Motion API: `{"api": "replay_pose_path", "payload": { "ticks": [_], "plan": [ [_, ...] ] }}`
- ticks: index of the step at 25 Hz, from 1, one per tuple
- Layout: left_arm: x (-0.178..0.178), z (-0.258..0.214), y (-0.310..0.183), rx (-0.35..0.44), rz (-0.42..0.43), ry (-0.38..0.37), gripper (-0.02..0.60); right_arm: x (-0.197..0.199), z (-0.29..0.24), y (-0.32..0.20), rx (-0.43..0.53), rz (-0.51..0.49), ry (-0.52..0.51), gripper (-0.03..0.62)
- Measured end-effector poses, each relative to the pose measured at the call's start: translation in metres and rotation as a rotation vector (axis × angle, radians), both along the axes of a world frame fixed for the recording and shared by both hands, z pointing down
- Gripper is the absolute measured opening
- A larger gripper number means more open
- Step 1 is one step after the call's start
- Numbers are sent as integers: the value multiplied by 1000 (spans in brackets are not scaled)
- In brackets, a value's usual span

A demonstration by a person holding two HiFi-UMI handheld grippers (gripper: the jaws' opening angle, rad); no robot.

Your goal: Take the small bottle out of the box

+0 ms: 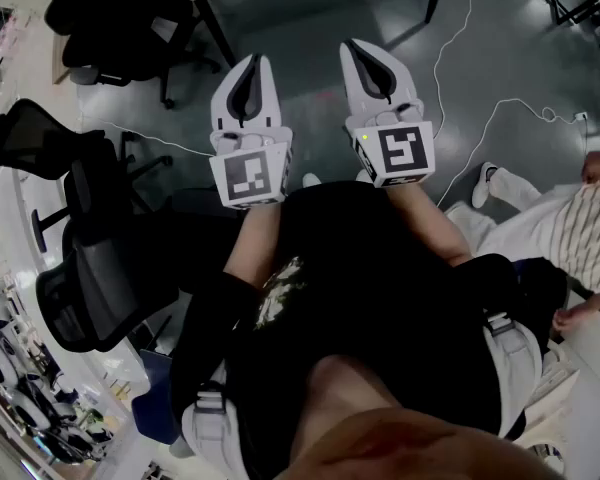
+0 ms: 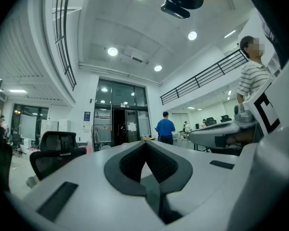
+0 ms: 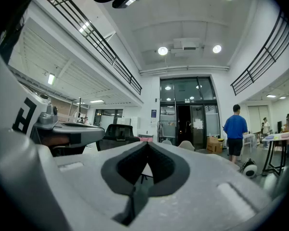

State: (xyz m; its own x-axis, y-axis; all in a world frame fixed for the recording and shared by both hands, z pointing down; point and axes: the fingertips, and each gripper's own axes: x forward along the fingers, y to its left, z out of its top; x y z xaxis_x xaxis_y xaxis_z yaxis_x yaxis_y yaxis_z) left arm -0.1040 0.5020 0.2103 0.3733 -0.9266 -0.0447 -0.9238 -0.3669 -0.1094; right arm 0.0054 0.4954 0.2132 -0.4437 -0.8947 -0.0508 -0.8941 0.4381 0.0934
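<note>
No box and no small bottle show in any view. In the head view my left gripper and my right gripper are held side by side in front of the person's dark-clothed body, pointing away over the grey floor. Both are shut, with nothing between the jaws. The left gripper view looks level across a large hall; its jaws meet at the tips, and the right gripper shows at its right. In the right gripper view the jaws are likewise together and empty, with the left gripper at its left.
Black office chairs stand at the left. A table leg and white cables are on the floor ahead. A person in a striped shirt sits at the right. A person in blue stands far off by glass doors.
</note>
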Motion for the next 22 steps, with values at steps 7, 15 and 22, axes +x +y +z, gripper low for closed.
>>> {"api": "replay_pose_path", "payload": {
  "ticks": [7,15,22],
  "plan": [
    [-25,6,1,7,26,-13,8,-27,8,3,-3,13,5,-6],
    [-51,18,9,6,70,5,6,-61,16,15,12,1,-11,-5],
    [-57,24,13,-8,59,15,6,-61,18,20,25,14,-4,-5]
  ]
}}
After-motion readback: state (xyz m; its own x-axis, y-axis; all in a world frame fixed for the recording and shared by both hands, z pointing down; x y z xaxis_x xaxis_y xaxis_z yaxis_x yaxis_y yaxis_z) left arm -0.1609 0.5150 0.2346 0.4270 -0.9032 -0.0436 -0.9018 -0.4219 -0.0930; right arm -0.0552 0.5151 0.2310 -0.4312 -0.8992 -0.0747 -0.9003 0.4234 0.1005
